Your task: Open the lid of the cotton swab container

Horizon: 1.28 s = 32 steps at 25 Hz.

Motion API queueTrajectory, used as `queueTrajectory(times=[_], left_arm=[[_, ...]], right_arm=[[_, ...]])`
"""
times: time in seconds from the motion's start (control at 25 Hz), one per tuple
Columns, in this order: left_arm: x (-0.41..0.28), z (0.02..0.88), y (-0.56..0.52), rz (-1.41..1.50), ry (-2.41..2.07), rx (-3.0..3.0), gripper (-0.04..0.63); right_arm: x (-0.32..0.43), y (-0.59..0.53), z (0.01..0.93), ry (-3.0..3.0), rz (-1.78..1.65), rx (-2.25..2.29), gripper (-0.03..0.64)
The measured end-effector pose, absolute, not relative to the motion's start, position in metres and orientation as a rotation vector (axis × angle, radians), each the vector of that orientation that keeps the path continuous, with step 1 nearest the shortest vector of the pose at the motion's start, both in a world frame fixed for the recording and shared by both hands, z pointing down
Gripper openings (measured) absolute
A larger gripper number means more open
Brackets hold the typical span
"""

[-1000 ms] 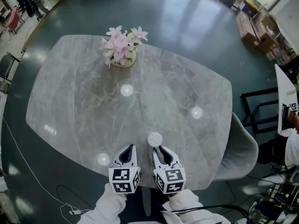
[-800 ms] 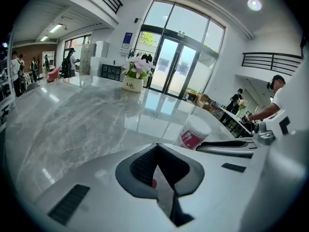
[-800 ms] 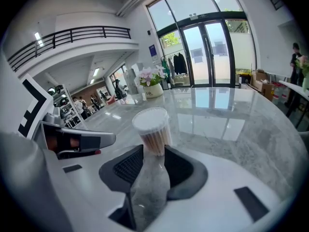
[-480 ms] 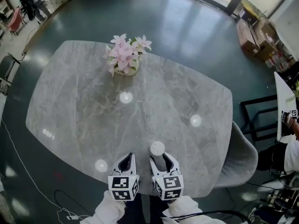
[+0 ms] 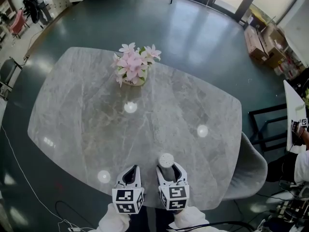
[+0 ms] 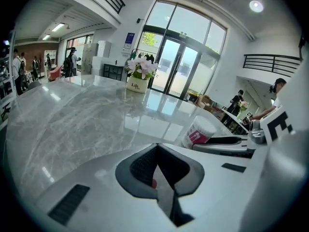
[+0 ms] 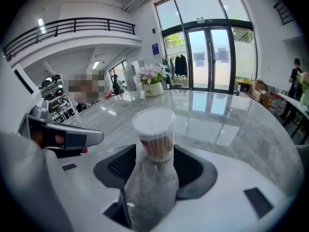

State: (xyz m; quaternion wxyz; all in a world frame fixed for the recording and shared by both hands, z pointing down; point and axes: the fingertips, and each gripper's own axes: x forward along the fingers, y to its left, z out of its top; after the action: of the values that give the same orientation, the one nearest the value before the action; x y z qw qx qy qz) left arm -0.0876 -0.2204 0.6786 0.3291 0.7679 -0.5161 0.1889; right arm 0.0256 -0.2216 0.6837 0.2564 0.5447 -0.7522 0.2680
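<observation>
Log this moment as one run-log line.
left hand-held gripper: shut, empty | right hand-held gripper: jaws just opened wide, cotton swab container between them, ungripped | lid: on

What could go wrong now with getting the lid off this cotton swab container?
The right gripper has just been opening its jaws around the cotton swab container; unheld, the tall tub could tip at a bump, and it stands near the table edge. The left gripper is shut, so it may fumble the lid.
</observation>
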Motion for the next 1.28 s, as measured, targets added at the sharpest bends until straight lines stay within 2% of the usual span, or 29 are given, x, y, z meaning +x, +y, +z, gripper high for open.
queueTrajectory(times=[1.28], left_arm=[[-0.102, 0.689, -0.234, 0.497, -1.347, 1.986, -0.003]], right_arm=[[0.025, -0.245, 0.698, -1.979, 0.669, 1.490, 0.282]])
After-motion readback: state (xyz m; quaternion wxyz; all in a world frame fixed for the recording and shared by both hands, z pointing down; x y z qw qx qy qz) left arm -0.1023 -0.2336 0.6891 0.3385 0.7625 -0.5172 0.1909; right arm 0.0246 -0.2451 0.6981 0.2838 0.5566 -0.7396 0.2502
